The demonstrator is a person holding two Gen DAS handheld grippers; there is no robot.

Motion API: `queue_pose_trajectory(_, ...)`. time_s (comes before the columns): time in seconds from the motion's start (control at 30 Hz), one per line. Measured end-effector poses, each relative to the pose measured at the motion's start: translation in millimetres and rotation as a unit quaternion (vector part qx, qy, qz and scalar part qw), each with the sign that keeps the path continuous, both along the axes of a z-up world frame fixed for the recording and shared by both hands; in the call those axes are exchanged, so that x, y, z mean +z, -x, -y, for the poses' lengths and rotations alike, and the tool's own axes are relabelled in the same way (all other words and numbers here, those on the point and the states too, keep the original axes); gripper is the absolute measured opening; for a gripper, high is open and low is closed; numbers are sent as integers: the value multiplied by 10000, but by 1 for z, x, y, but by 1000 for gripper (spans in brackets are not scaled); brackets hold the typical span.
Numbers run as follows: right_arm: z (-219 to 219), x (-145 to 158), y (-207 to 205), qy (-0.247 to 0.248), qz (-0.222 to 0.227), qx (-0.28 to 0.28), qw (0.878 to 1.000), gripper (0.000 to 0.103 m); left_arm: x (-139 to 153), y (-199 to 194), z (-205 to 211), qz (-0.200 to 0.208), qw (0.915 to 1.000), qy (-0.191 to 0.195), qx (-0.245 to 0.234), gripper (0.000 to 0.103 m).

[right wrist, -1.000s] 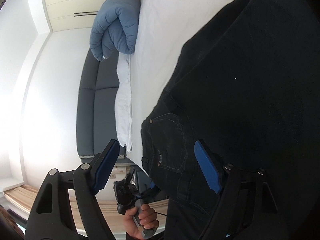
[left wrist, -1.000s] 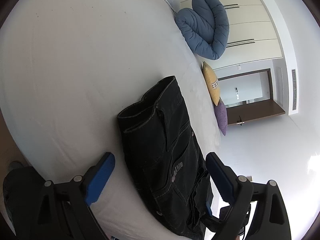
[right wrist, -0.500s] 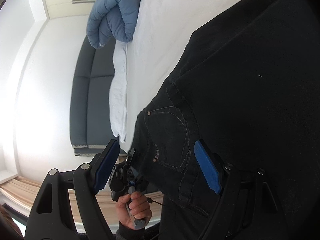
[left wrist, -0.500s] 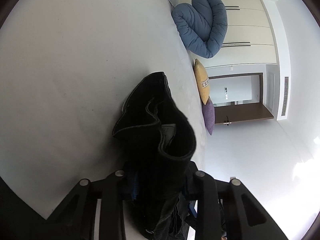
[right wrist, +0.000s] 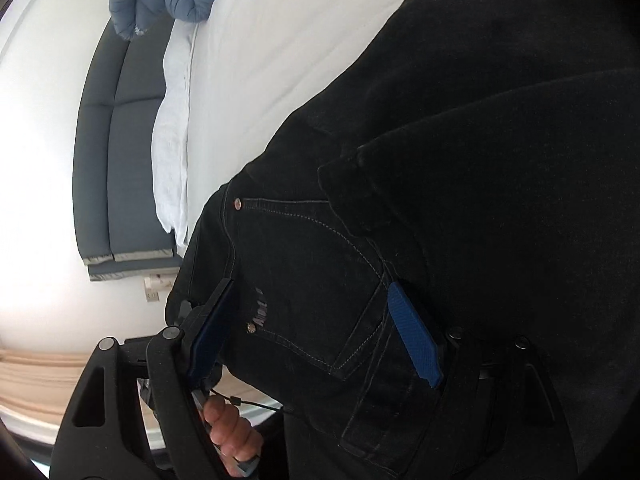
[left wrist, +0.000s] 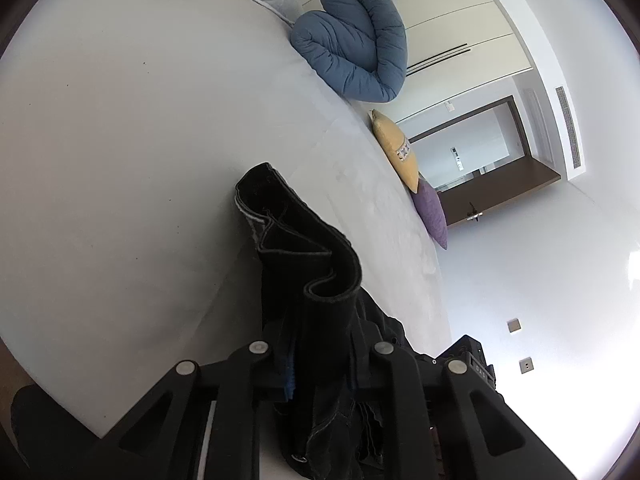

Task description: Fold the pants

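Black denim pants (left wrist: 296,248) lie on the white bed (left wrist: 120,140). My left gripper (left wrist: 320,368) is shut on the pants' near end, which bunches up and stands in a loose curl between its arms. In the right wrist view the pants (right wrist: 460,160) fill the frame, back pocket and rivets showing. My right gripper (right wrist: 316,336) is open, its blue pads (right wrist: 416,340) on either side of the pocket area and close to the fabric. A hand holding the left gripper (right wrist: 228,436) shows below.
A rolled blue duvet (left wrist: 356,40) lies at the far side of the bed, with a yellow cushion (left wrist: 398,156) and a purple cushion (left wrist: 432,212) beside it. A dark grey headboard (right wrist: 120,160) and a white pillow (right wrist: 172,140) are at the bed's end.
My left gripper closed on the pants' edge and lifted it, so the fabric now bunches up. My right gripper moved in closer over the pocket area, still open.
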State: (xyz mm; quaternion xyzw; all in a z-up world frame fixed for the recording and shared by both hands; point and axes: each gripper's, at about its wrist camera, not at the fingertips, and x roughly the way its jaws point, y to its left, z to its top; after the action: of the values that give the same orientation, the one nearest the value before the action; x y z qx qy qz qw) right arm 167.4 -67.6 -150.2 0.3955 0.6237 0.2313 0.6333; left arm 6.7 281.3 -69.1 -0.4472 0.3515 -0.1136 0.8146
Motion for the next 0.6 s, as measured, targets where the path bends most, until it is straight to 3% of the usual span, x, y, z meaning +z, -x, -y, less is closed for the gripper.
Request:
queue_pose_trajectory(0.23,-8,0,5,191,355,58,9992,76,26,-4,24,223,9979,-582,-170,17)
queue_pose_trajectory(0.4,7,6,0,22,287,43,9996,76,45,-15,42,374,9944,-927,-348,17)
queue_pose_trajectory(0.53,18,37,-1,-64,538,155,9984,76,70,-18,76,623,9846,-1462,-730,17)
queue_pose_trajectory(0.6,27,59,-4,-100,726,279,9969,76,81,-19,104,762,9753,-1801,-1029,17)
